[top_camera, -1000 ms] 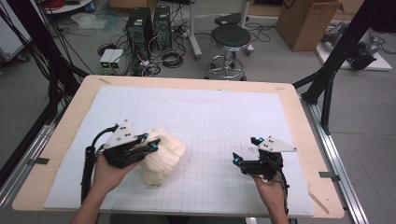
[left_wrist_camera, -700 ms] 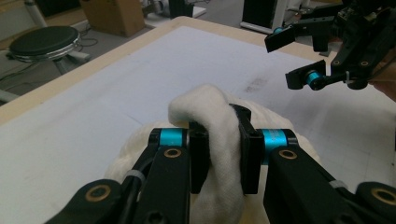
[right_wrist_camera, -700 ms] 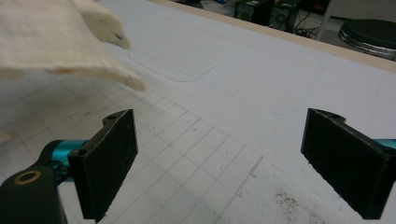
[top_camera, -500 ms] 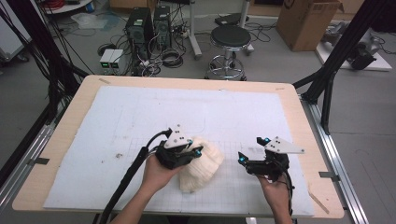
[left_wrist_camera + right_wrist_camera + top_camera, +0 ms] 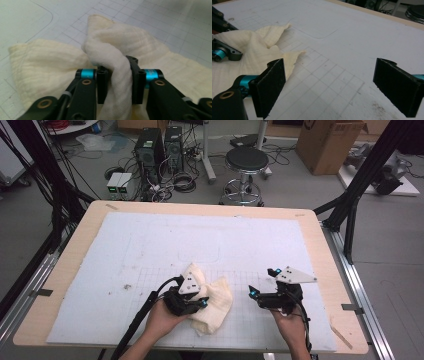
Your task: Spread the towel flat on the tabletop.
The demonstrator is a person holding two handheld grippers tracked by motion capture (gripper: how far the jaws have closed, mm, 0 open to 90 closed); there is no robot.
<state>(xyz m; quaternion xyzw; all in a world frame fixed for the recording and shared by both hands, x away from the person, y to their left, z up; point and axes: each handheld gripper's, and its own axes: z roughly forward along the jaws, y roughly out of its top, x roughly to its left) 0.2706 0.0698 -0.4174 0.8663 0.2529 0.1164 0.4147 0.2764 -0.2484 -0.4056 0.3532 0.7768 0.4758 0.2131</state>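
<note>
Left fingers [image 5: 117, 80]: a twisted fold of the cloth [image 5: 120, 45] stands between the two pads, which touch it on both sides. The jaws have just been opening, but the fold is not yet free of them. In the high view the left gripper [image 5: 192, 301] lies low on the cloth's left part, held by the left hand [image 5: 162, 320] at the near edge of the table [image 5: 65, 265].

Right fingers [image 5: 337, 85]: spread wide, nothing between them, bare mat beneath. The right gripper [image 5: 265, 297] sits near the table's near right, held by the right hand [image 5: 292, 325], well apart from the left gripper.

The cloth, cream in colour, is bunched on the white gridded mat [image 5: 150, 240], near the near edge, slightly left of centre. One corner points far and left beside the left gripper; the bulk spreads right of it. From the right gripper view, the cloth lies to the left, with two pointed corners reaching toward the grid lines.

Farther out, the mat bears a rounded rectangular outline and a few dark specks on its left part.

Beyond the table's far edge: a black stool [image 5: 246, 162] on the floor, computer towers [image 5: 159, 147] with tangled cables to the left, a cardboard box [image 5: 327, 142] to the right.
</note>
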